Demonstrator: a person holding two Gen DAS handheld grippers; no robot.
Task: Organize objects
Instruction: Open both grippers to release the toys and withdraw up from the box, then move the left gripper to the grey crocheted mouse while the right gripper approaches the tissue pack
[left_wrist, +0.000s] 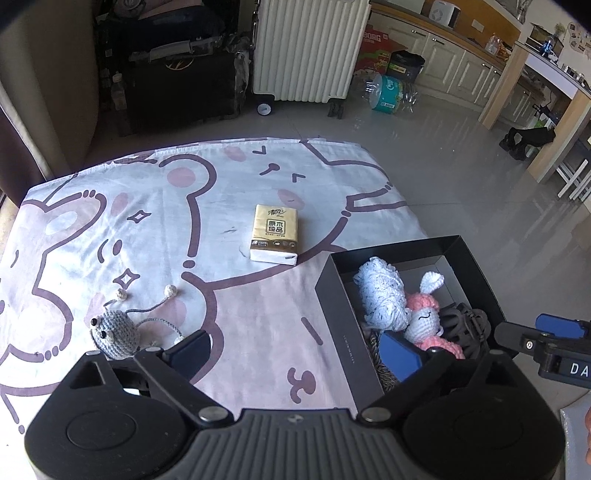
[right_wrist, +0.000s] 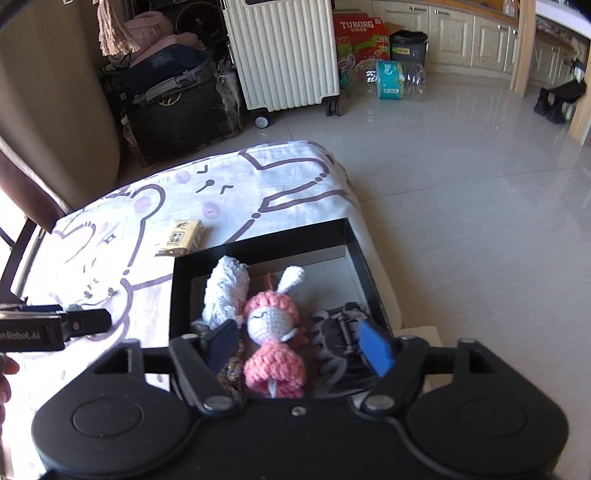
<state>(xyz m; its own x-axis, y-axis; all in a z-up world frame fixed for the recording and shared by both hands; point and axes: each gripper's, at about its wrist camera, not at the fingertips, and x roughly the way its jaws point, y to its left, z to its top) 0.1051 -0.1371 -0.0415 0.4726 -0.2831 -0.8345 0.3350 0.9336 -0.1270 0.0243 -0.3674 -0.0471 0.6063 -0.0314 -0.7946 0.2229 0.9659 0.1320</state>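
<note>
Crocheted toys and a tissue packet are what remains to be sorted into the black box (left_wrist: 334, 295), which sits at the right edge of the cartoon-print cloth (left_wrist: 155, 229). From the left wrist view, the left gripper (left_wrist: 295, 350) hangs with its jaws spread wide and nothing between them; the grey crochet mouse (left_wrist: 114, 334) lies on the cloth just beside its left finger, and the tissue packet (left_wrist: 275, 234) rests farther off near the middle of the cloth, well apart from the box. Inside the box are a white yarn piece (left_wrist: 382, 295), a pink-and-white crochet bunny (left_wrist: 424, 321) and a dark claw clip (left_wrist: 463, 325). From the right wrist view, the right gripper (right_wrist: 299, 343) is poised over the box with its jaws apart, the bunny (right_wrist: 271, 332) lying between them but not pinched, so it looks released. My reading is that one drop-off is finished and the mouse is next: the left gripper would need to shift left, straddle its body and close.
</note>
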